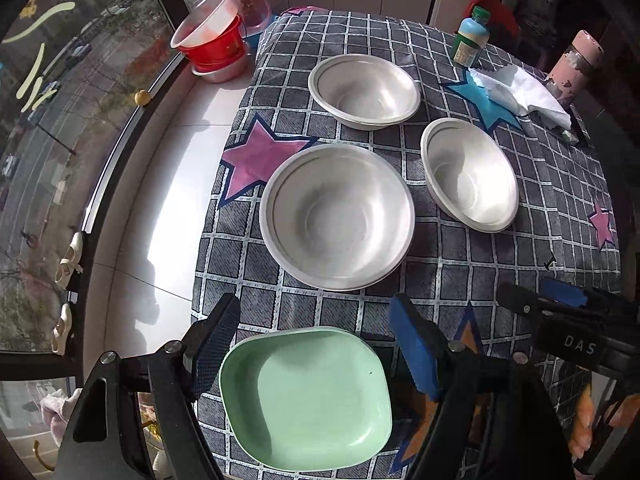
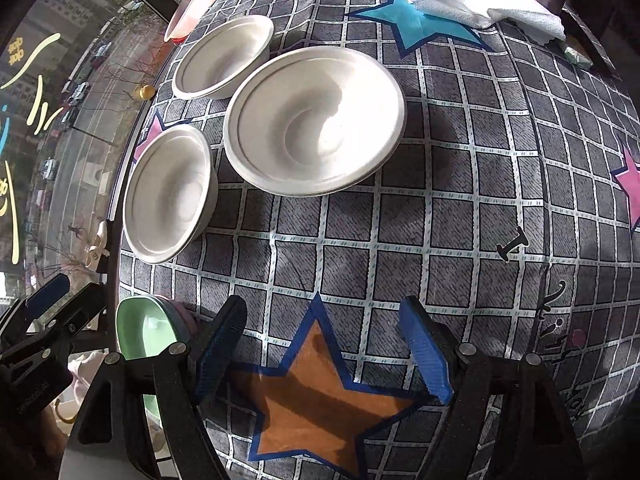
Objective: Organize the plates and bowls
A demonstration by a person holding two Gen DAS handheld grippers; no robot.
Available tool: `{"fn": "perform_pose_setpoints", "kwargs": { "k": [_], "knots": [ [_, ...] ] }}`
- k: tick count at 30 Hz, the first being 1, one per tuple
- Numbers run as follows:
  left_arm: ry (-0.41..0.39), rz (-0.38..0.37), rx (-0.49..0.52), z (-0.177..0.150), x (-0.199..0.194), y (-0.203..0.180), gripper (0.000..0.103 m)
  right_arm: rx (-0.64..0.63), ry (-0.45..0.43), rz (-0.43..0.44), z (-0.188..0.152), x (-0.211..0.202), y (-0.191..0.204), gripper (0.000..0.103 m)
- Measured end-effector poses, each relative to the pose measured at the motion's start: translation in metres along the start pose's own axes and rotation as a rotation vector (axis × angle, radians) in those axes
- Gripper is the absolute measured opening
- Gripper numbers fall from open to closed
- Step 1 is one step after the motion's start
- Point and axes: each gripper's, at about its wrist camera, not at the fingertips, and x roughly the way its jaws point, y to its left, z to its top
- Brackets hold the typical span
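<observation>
Three white bowls stand on the checked tablecloth (image 1: 500, 280): a large one (image 1: 337, 216) in the middle, one behind it (image 1: 364, 90) and one to the right (image 1: 469, 174). A green square plate (image 1: 306, 398) lies at the near edge. My left gripper (image 1: 316, 350) is open with its fingers on either side of the plate, above it. My right gripper (image 2: 324, 350) is open and empty over an orange star print (image 2: 324, 396). In the right wrist view the bowls (image 2: 314, 120) lie ahead and the green plate (image 2: 146, 330) is at the lower left.
A white cloth (image 1: 520, 92), a green bottle (image 1: 470, 36) and a pink flask (image 1: 572, 68) stand at the far right. Red and pink tubs (image 1: 216, 40) sit on the white window sill (image 1: 168, 184) to the left. The table edge runs along the left.
</observation>
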Motion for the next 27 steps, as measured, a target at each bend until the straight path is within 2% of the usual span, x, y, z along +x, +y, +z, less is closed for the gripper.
{"fn": "perform_pose_setpoints", "kwargs": {
  "k": [6,12,15,17,23,25,27],
  "knots": [
    [-0.051,-0.033,0.029,0.053,0.01,-0.03,0.08,0.035,-0.059,-0.036,0.047,-0.006,-0.011,0.08],
    [-0.065,-0.057,0.091,0.099,0.041,-0.067,0.08,0.048,-0.063,-0.039,0.082,0.0,-0.008,0.08],
    [-0.042,-0.022,0.144,0.112,0.063,-0.083,0.08,0.054,-0.048,-0.026,0.097,0.006,-0.012,0.079],
    [-0.021,-0.006,0.151,0.119,0.076,-0.088,0.08,0.062,-0.034,-0.047,0.098,0.015,-0.01,0.079],
    [0.032,0.006,0.171,0.129,0.104,-0.099,0.08,0.075,0.007,-0.027,0.104,0.033,-0.021,0.076],
    [0.045,0.017,0.187,0.129,0.112,-0.104,0.077,0.066,0.017,-0.008,0.108,0.036,-0.021,0.069],
    [0.072,0.012,0.196,0.129,0.119,-0.109,0.061,0.063,0.022,-0.003,0.109,0.037,-0.021,0.06]
  ]
}}
